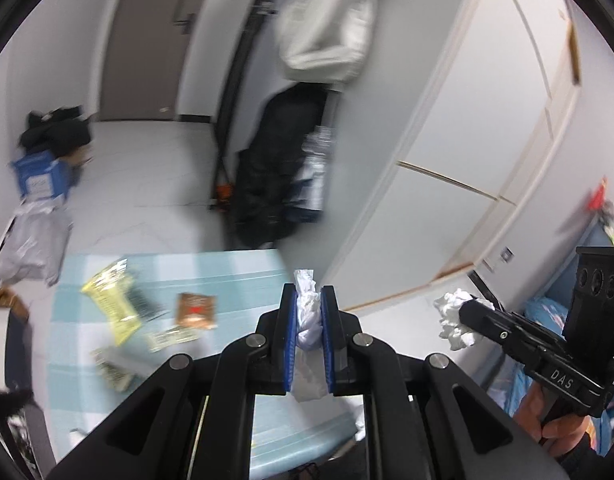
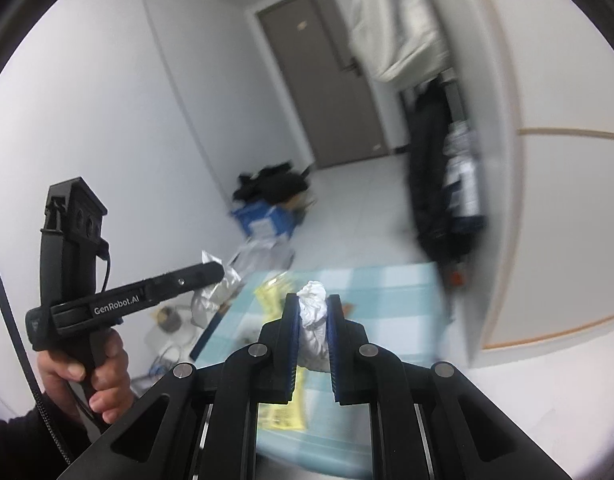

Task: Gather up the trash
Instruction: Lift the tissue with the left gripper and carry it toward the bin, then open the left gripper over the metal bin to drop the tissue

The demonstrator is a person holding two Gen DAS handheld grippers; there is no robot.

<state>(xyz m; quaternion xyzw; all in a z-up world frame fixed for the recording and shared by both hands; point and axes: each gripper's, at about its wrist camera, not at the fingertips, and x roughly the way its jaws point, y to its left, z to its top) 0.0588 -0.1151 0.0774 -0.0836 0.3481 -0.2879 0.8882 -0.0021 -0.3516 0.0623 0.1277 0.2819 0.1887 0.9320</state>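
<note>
My left gripper (image 1: 308,300) is shut on a crumpled white tissue (image 1: 308,320), held above the light blue checked table (image 1: 227,276). My right gripper (image 2: 313,308) is shut on another crumpled white tissue (image 2: 313,320); it also shows at the right of the left wrist view (image 1: 467,308) with its tissue (image 1: 453,316). On the table lie a yellow snack wrapper (image 1: 115,300), a brown packet (image 1: 197,310) and more wrappers (image 1: 115,372). The left gripper shows in the right wrist view (image 2: 215,270) with a bit of its tissue (image 2: 209,258).
A black bag (image 1: 275,168) and a white bag (image 1: 327,32) hang by the wardrobe (image 1: 467,140). A blue box (image 1: 39,176), dark clothes (image 1: 55,128) and a grey plastic bag (image 1: 31,244) lie on the floor at the left. A bed (image 1: 547,312) is at the right.
</note>
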